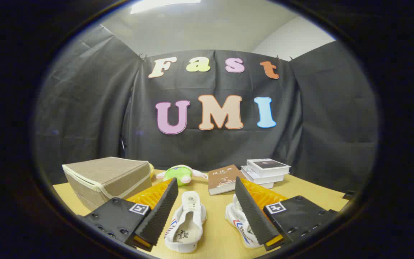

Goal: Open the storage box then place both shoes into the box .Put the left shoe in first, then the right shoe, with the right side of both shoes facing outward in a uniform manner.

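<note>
A light wooden table (217,233) stood inside a booth hung with black cloth (84,108). Above the cloth a pale ceiling (207,32) and a white wall (293,39) showed, with a bright light strip at the top.

The gripper (207,210) hung above the near part of the table with its fingers (160,216) spread wide apart, gripping nothing. Neither finger pressed on anything that could be seen.

Two white shoes with red and blue side stripes lay on the table. One shoe (187,223) rested in the gap between the fingers, close beside the left finger, its opening up and its length running away from the camera. The other shoe (239,226) lay by the right finger, which covered part of it; whether finger and shoe touched could not be told.

The box (108,180), a beige fabric one with pale trim, sat beyond the left finger on the left of the table, lid down and closed. Past the shoes, near the cloth, lay a green and white plush toy (182,174). To its right stood a brown book (225,180), tilted, and just beside that a stack of white books (266,171) with a dark-covered one on top.
</note>
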`<state>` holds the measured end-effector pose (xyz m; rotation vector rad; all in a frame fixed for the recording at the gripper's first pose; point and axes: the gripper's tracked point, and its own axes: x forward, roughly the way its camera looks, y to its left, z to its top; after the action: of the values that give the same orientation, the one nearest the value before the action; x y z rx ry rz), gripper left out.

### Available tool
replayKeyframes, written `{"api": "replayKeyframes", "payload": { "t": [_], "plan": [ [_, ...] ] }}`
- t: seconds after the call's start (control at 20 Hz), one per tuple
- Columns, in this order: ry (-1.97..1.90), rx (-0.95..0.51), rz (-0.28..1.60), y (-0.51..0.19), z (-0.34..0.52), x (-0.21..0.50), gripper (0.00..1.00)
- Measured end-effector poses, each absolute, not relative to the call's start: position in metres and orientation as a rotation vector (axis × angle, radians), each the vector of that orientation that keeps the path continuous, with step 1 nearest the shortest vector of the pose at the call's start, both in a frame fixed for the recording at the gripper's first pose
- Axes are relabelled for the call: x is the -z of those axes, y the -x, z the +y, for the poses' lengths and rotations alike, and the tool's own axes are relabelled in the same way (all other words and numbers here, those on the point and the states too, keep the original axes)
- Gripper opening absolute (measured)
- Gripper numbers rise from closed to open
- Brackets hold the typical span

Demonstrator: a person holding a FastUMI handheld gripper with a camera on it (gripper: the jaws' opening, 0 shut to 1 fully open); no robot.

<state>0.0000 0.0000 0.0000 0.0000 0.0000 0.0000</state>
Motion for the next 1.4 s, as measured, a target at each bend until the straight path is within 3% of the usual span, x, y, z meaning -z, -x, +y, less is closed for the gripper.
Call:
{"api": "replayKeyframes", "payload": {
  "t": [0.95, 1.4],
  "plan": [
    [-0.049, -0.015, -0.016, 0.004, 0.008, 0.0, 1.0],
    [-0.361, -0.056, -0.132, 0.011, 0.013, -0.059, 1.0]
  ]
}}
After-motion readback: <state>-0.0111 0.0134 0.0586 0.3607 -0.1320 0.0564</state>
